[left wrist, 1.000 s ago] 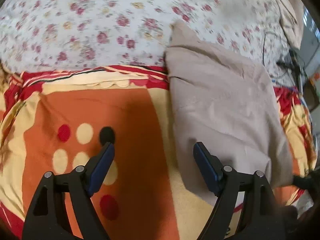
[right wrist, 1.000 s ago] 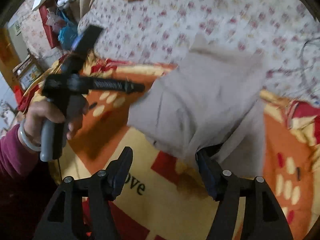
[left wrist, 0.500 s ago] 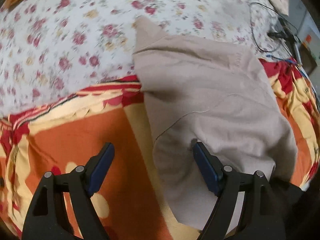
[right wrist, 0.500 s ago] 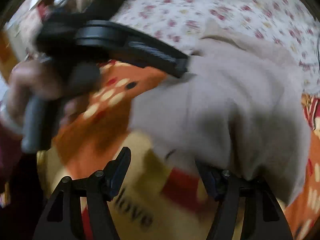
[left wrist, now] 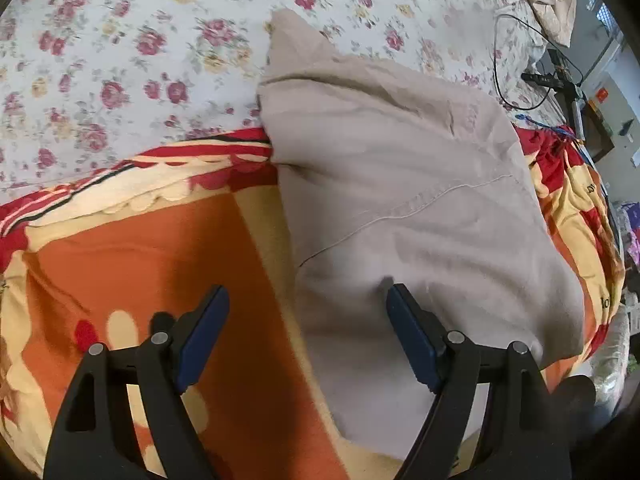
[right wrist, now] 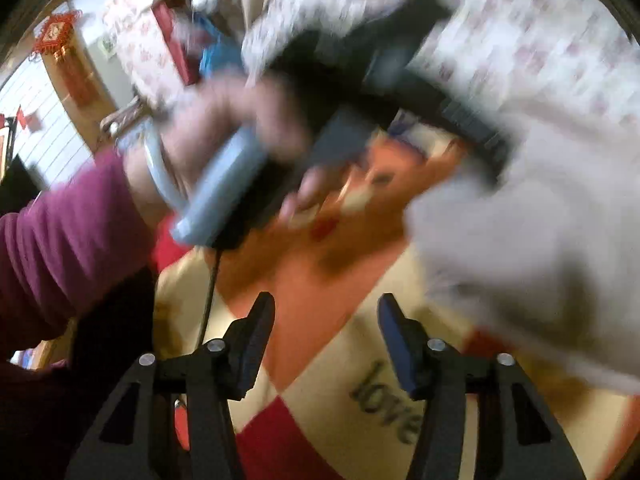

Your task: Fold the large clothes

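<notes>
The left gripper (left wrist: 306, 316) is hanging wide open, its right finger touching the beige garment (left wrist: 400, 184). The right gripper (right wrist: 326, 322) is gaping empty, the garment lying just to its right.

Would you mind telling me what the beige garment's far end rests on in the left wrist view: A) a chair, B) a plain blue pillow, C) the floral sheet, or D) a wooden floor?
C: the beige garment runs from the orange blanket up onto the floral sheet.
</notes>
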Demonstrator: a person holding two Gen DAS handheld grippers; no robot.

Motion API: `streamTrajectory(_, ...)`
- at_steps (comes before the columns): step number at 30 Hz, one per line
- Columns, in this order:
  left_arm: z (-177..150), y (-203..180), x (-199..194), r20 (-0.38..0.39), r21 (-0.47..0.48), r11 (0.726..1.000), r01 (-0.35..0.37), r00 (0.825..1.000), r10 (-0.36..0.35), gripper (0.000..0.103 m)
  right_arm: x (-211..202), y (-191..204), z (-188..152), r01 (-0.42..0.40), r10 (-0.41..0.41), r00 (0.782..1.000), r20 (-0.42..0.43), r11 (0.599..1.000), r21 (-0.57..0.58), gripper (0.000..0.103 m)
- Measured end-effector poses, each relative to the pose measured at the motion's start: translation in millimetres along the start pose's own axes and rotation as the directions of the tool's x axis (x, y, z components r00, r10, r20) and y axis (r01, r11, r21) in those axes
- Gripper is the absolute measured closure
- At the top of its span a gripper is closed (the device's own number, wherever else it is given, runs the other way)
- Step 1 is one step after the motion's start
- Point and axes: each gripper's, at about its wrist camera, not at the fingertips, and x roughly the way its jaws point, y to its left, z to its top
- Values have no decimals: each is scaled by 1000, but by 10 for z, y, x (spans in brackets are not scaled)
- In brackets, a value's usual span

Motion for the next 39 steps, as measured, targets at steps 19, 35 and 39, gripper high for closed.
streamTrajectory(19,95,32,41,78,-137,986,93,994,-83,18,-137,-2117,268,459,-443,886,-138,796,394,98)
streamTrajectory(35,187,112,568,16,-314,877,364,925,-379,29,75,-2466,266,155,-156,987,-42,836,527,51)
streamTrajectory(39,166,36,281,68,-248,890,382,924,-377,76,-109,-2327,364,103,-124,992,7,852,512,82)
